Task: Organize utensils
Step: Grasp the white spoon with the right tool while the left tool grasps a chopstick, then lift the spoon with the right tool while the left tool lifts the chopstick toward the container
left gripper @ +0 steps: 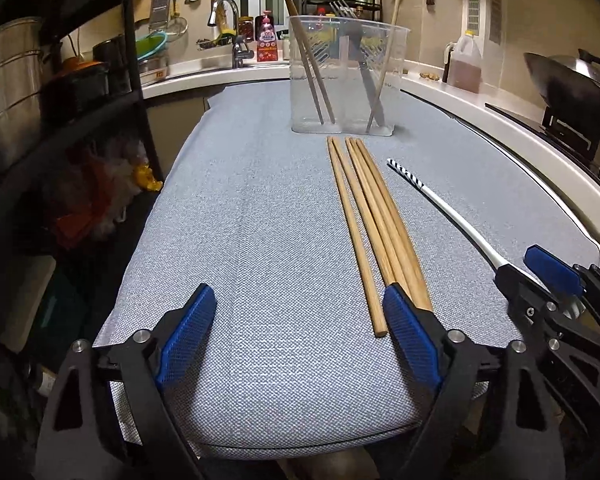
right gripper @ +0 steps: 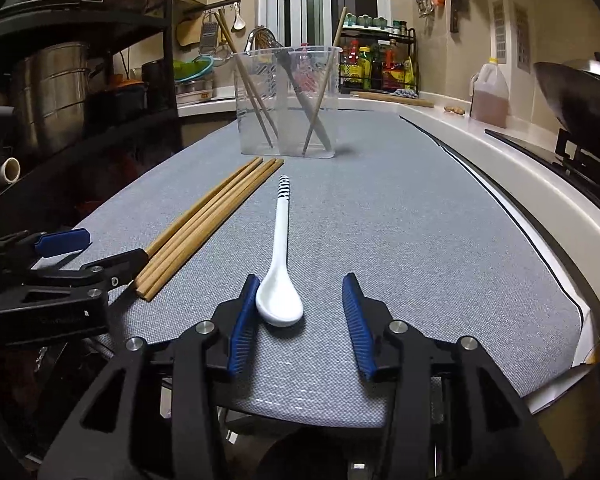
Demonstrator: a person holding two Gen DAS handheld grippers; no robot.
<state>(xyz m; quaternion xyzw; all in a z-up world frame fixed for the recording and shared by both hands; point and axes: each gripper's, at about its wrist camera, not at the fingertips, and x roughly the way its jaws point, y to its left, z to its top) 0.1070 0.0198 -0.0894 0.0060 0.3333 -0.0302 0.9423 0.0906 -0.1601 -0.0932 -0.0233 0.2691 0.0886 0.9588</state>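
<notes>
Several wooden chopsticks (left gripper: pixel 374 224) lie side by side on the grey-blue cloth (left gripper: pixel 260 240), also in the right wrist view (right gripper: pixel 208 220). A white ceramic spoon (right gripper: pixel 280 280) with a striped handle tip lies right of them; its handle shows in the left wrist view (left gripper: pixel 452 208). A clear plastic holder (left gripper: pixel 346 76) at the far end holds chopsticks and a dark utensil, also seen in the right wrist view (right gripper: pixel 288 102). My left gripper (left gripper: pixel 300 312) is open, its right finger beside the chopstick ends. My right gripper (right gripper: pixel 300 300) is open around the spoon bowl, not closed.
A black shelf rack (left gripper: pixel 60 120) with pots stands left. A white counter (left gripper: pixel 500 120) runs along the right with an oil jug (left gripper: pixel 464 64) and a wok (left gripper: pixel 568 84). A sink and faucet (left gripper: pixel 232 32) are at the back.
</notes>
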